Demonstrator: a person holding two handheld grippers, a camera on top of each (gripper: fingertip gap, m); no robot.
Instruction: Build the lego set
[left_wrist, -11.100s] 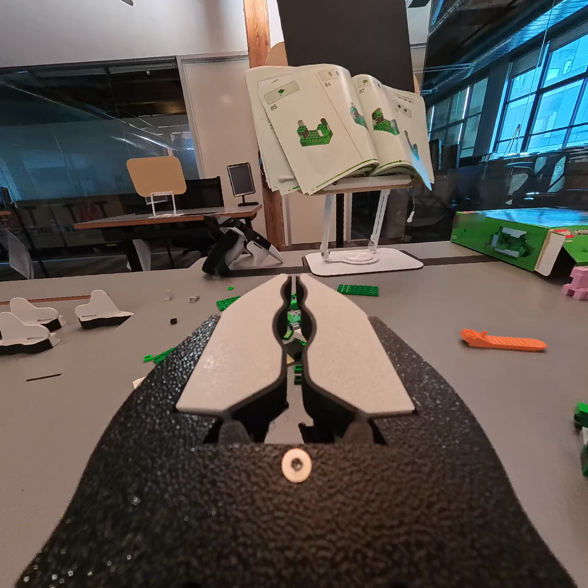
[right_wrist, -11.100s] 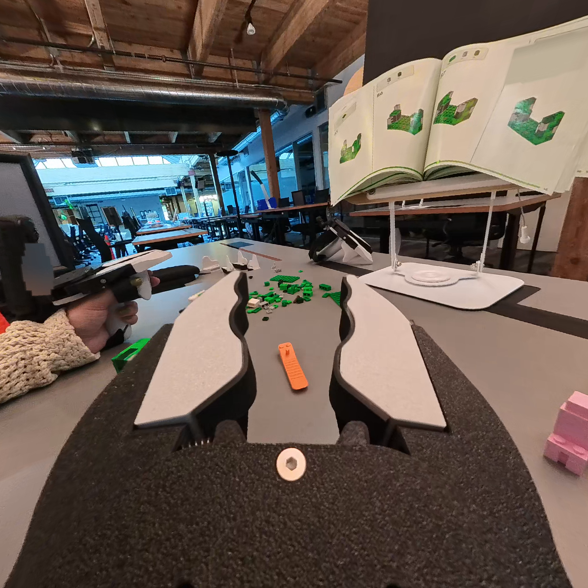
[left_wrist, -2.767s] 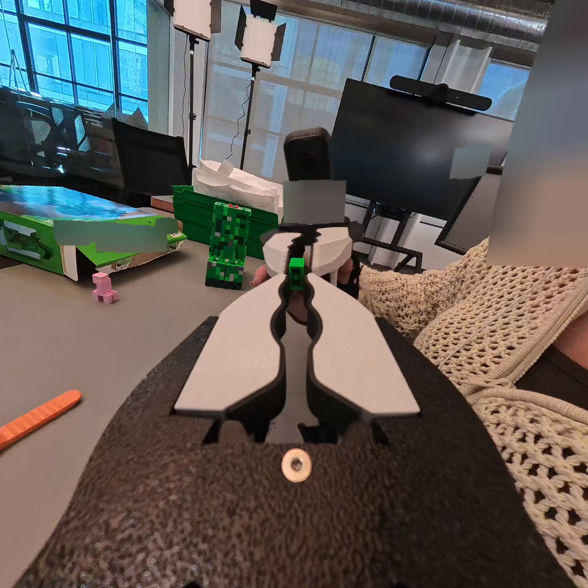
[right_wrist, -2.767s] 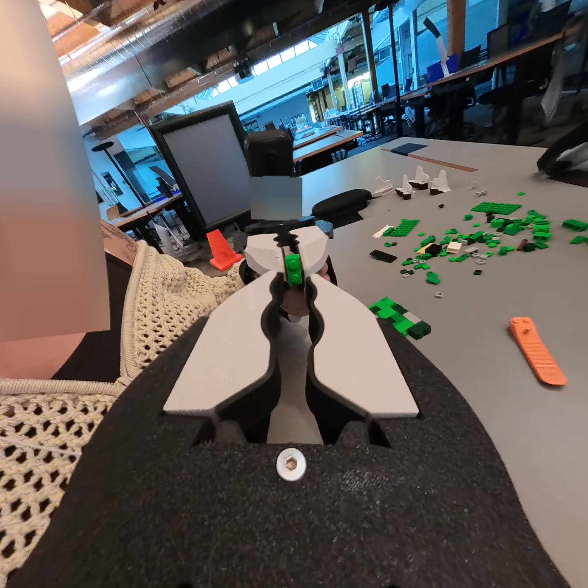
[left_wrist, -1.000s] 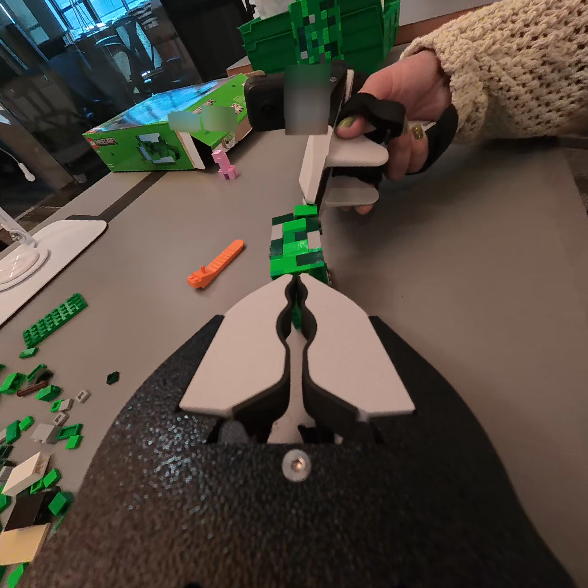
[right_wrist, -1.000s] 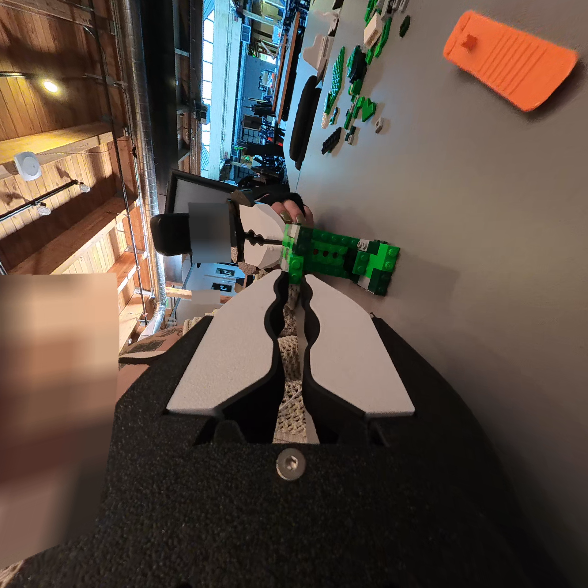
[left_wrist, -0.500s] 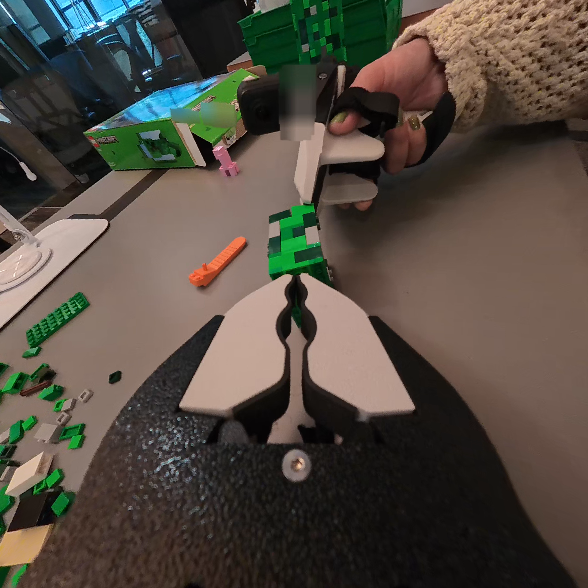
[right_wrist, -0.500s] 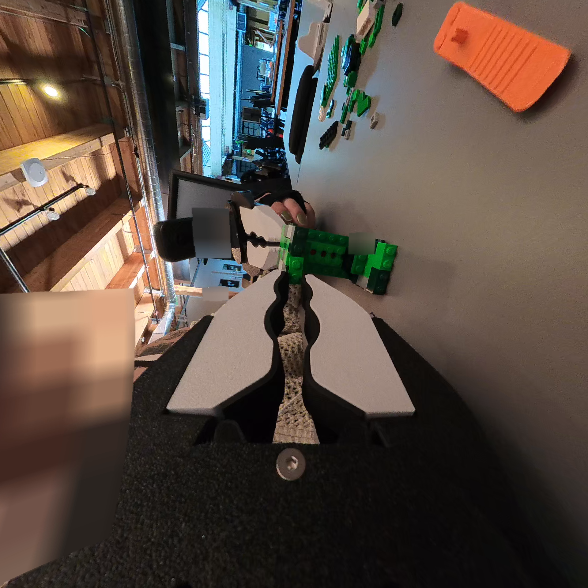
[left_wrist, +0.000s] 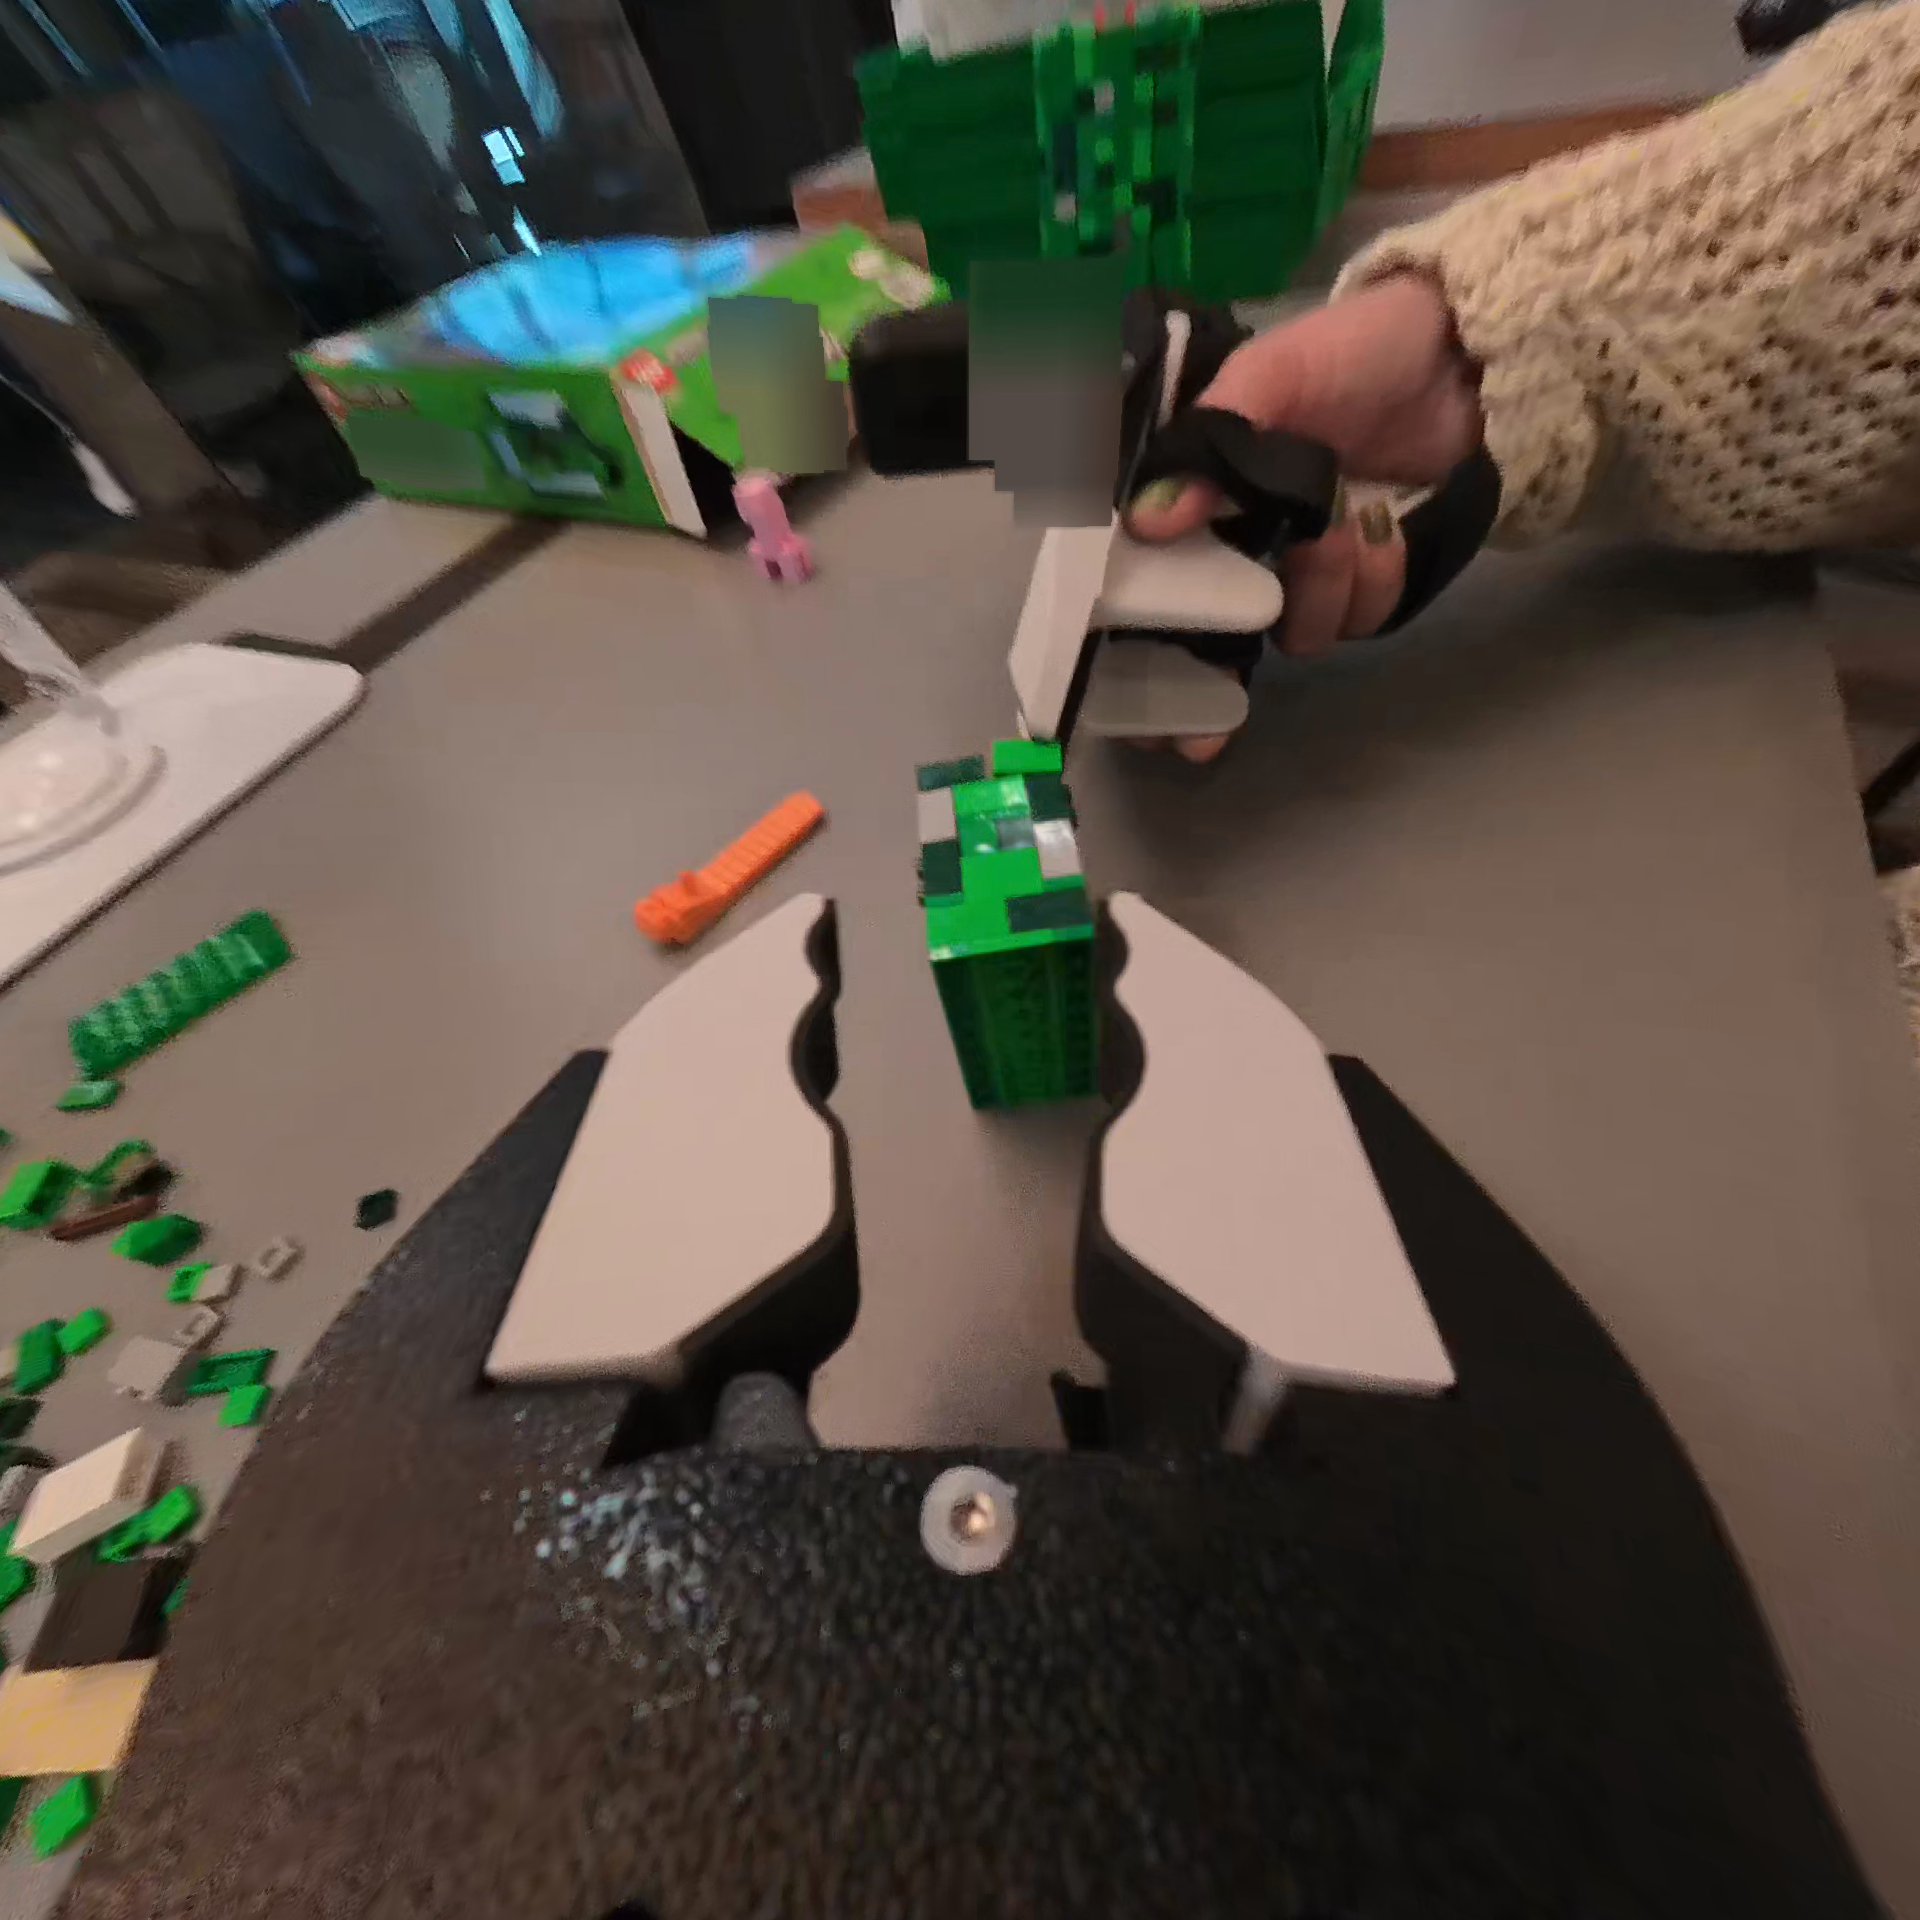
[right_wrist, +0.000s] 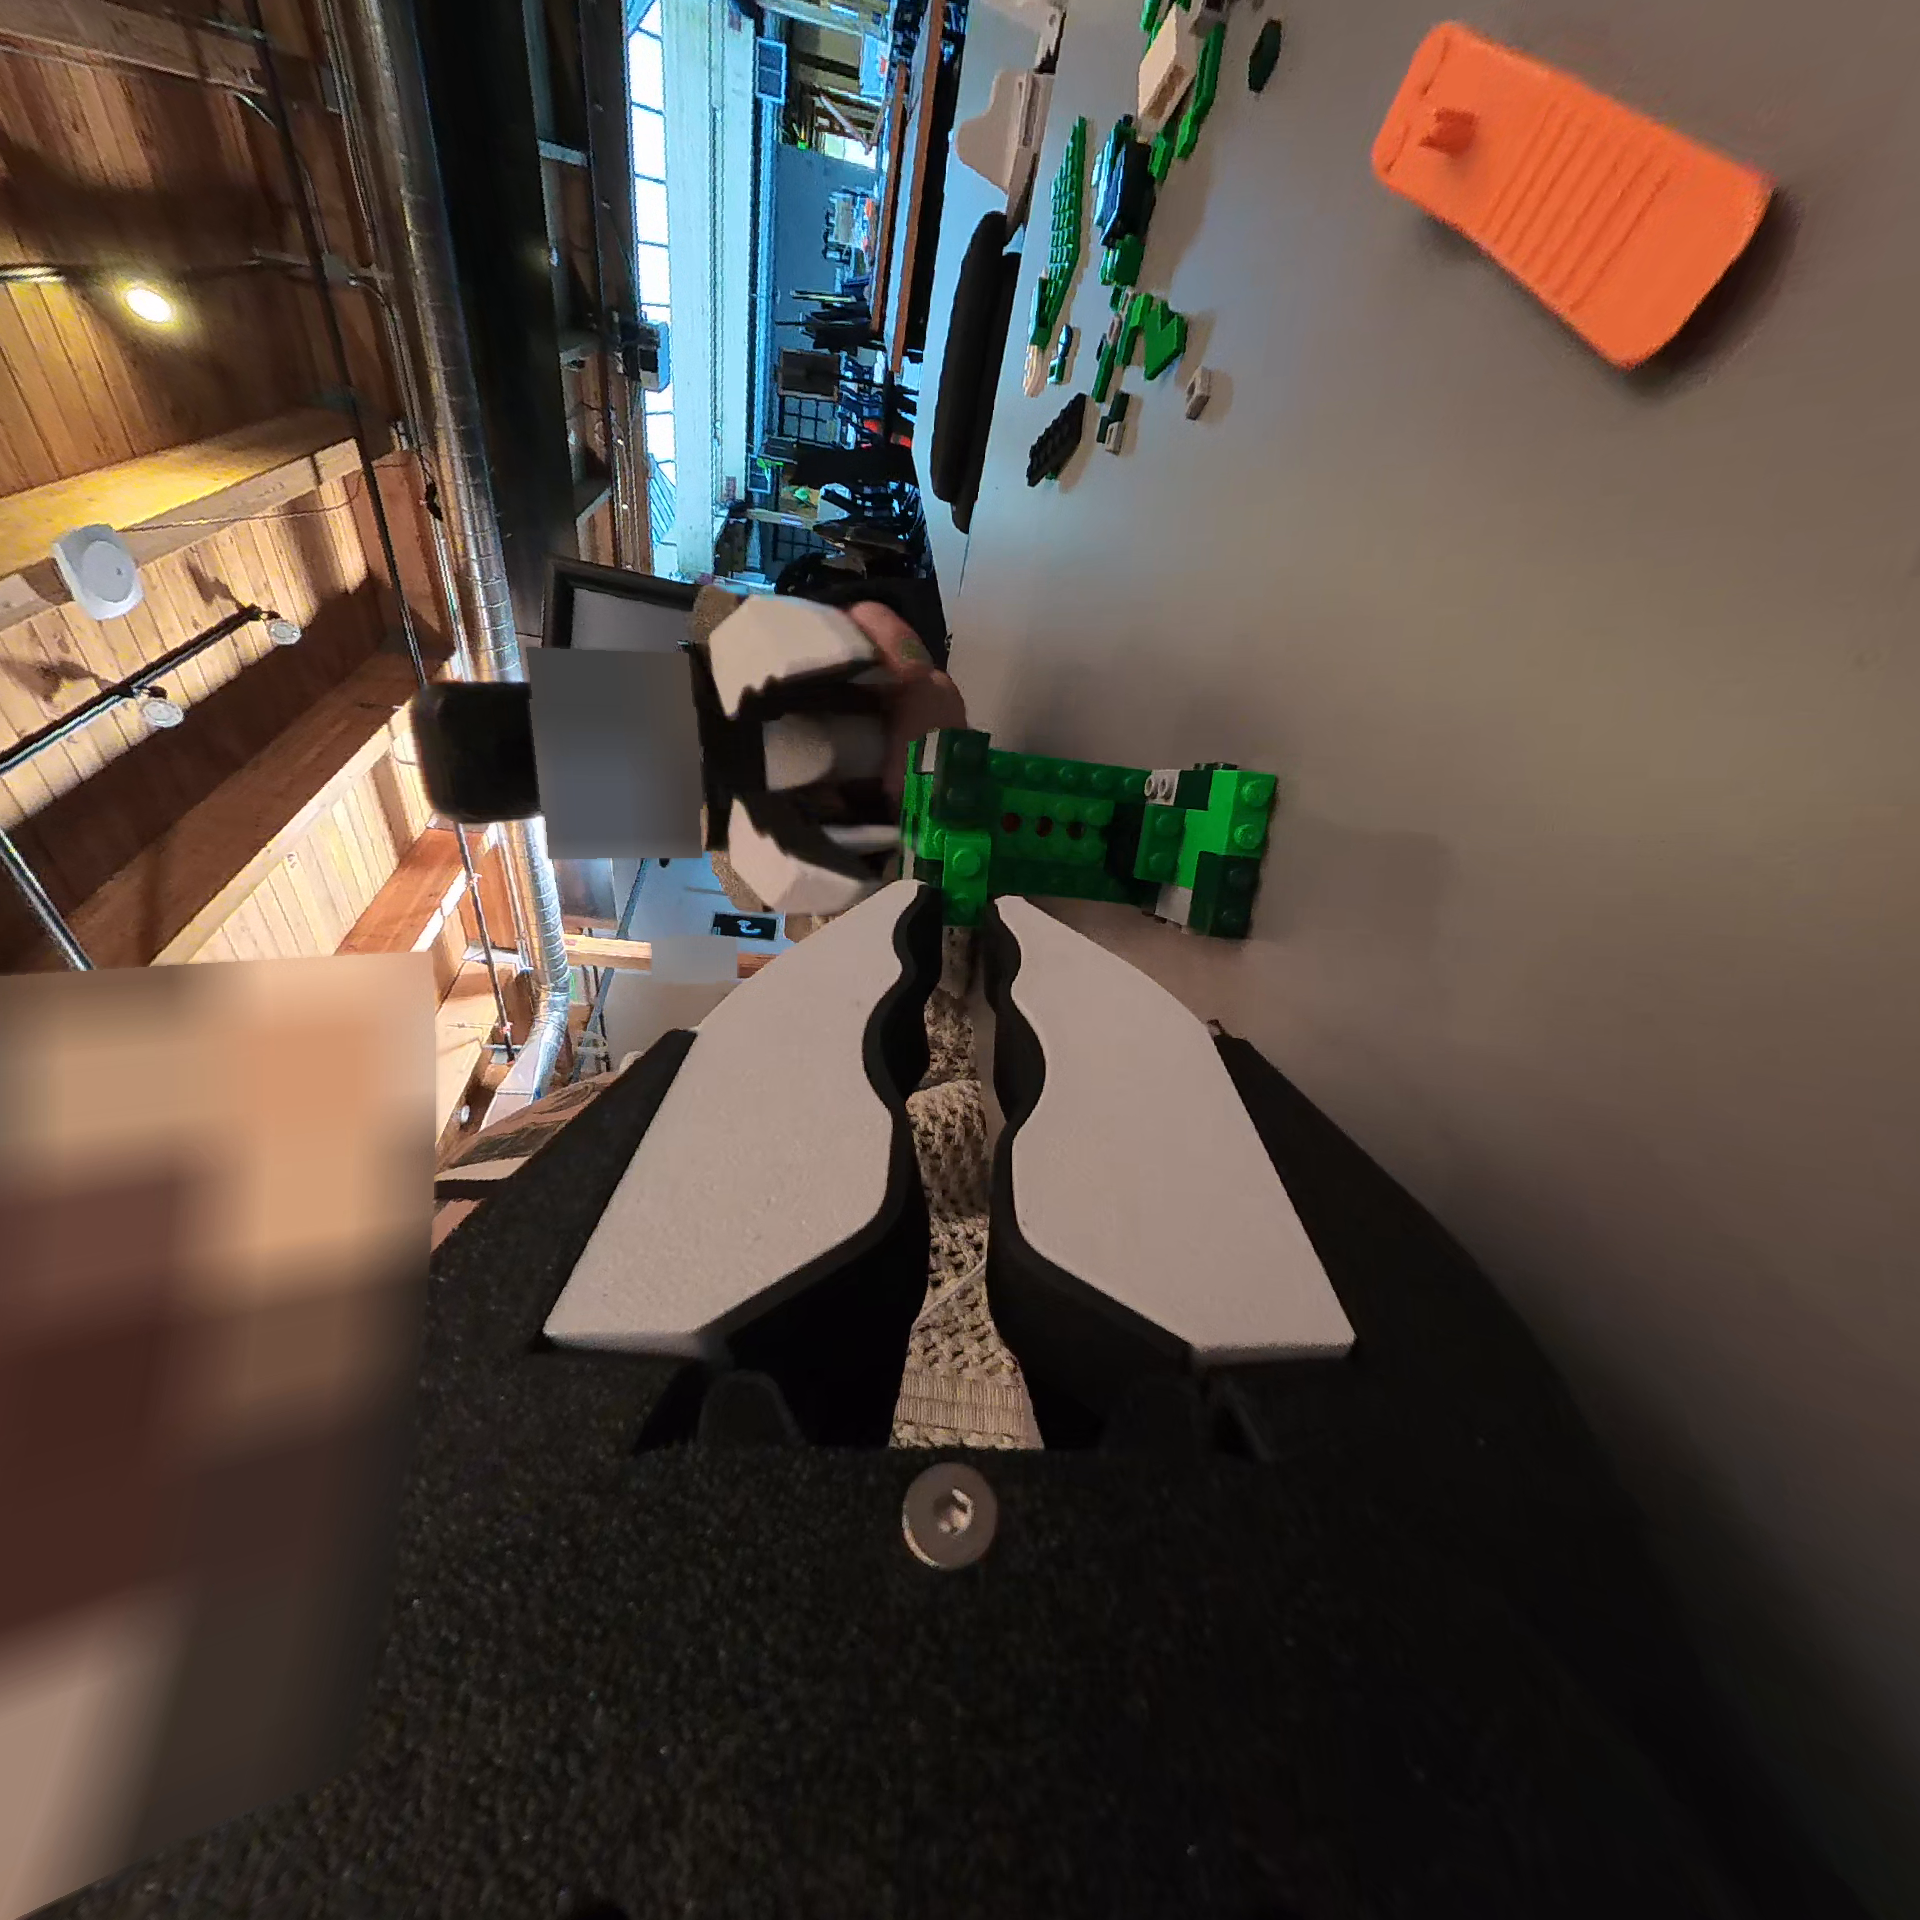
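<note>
Between the two claws, on the grey worktop (left_wrist: 1455, 987), lies a green brick assembly (left_wrist: 1003, 914): a long block of stacked bright and dark green bricks with a few grey and white tiles, studded on one face, ribbed on its near end. The left claw (left_wrist: 966, 1023) stands wide open around that near end, its right finger just beside the block and holding nothing. The right claw (right_wrist: 956, 914) is nearly closed, with only a narrow gap showing between its smooth grey fingers; its tips sit at the block's far end, and I cannot tell whether they pinch a brick.

Judging by the layout, the build is partway: this section looks largely assembled, and a bigger green model (left_wrist: 1112, 135) stands behind. Loose green, white, tan and black pieces (left_wrist: 114, 1351) remain scattered to the left, with a green studded plate (left_wrist: 177, 992). An orange ridged brick separator (left_wrist: 727, 878) and the glossy set box (left_wrist: 582, 384) lie nearby.
</note>
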